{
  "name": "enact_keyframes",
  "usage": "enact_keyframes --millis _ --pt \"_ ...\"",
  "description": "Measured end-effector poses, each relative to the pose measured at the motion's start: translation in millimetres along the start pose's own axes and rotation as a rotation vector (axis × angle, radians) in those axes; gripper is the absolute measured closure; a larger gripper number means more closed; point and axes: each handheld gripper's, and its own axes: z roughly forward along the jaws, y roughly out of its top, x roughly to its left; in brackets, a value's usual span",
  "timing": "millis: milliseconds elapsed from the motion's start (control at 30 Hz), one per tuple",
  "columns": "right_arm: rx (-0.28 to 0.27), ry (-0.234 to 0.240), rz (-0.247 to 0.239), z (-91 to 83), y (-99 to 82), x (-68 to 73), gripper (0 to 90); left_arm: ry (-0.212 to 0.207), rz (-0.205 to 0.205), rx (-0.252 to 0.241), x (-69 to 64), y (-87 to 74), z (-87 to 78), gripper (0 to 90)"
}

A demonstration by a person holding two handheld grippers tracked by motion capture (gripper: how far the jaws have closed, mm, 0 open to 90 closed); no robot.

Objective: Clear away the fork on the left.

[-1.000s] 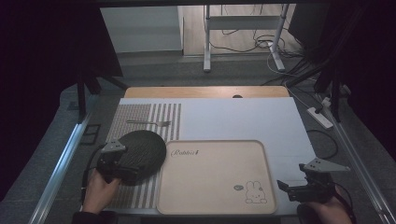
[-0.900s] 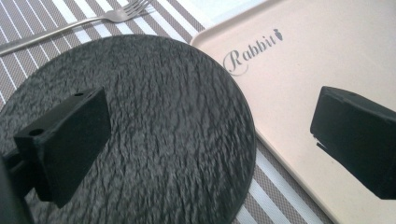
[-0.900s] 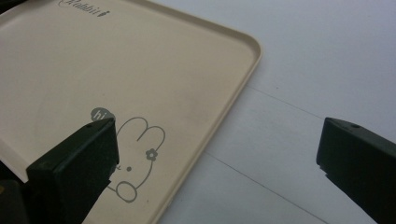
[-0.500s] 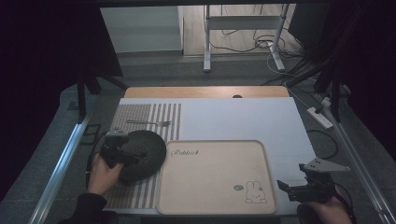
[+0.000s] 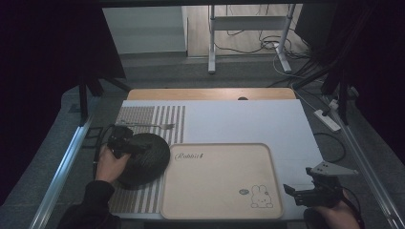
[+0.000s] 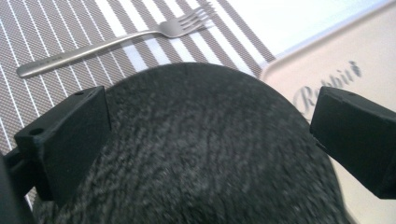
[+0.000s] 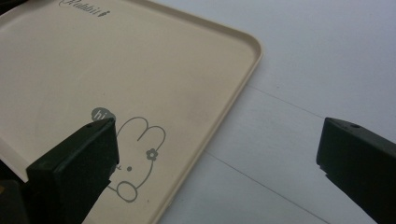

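The table [image 5: 210, 94] before me showed a wooden edge at its far side, and most of its top was covered by a white sheet [image 5: 239, 121]. On my left lay a striped placemat [image 5: 148, 119]. A fork [image 5: 145, 125] lay across the mat's far part, and a dark round bowl [image 5: 143, 157] sat upside down on it. Just beside the bowl, touching it, a beige tray [image 5: 217, 183] lay on the sheet.

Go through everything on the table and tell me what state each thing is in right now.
Left gripper: open, jaws either side of the dark round mat.
Right gripper: open, holding nothing.
Dark round mat: lying flat, not clamped.
Tray: empty.
Fork: flat on the striped placemat, untouched.
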Motion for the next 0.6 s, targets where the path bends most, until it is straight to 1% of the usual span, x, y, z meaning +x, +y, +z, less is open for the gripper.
enact_keyframes --millis 167,300,500,600 --pt "-0.001 0.003 0.002 0.1 -0.1 -0.5 0.0 0.014 -0.021 0.020 11.3 8.7 10.6 0.0" --pt "-0.002 0.003 0.002 0.1 -0.1 -0.5 0.0 0.007 -0.040 0.020 21.1 14.4 16.0 0.0" --pt "-0.001 0.003 0.002 0.1 -0.1 -0.6 0.0 0.014 -0.043 0.026 31.5 25.1 24.8 0.0" --pt "0.000 0.004 0.002 0.2 -0.1 -0.6 0.0 0.021 -0.046 0.040 35.9 29.8 32.7 0.0"
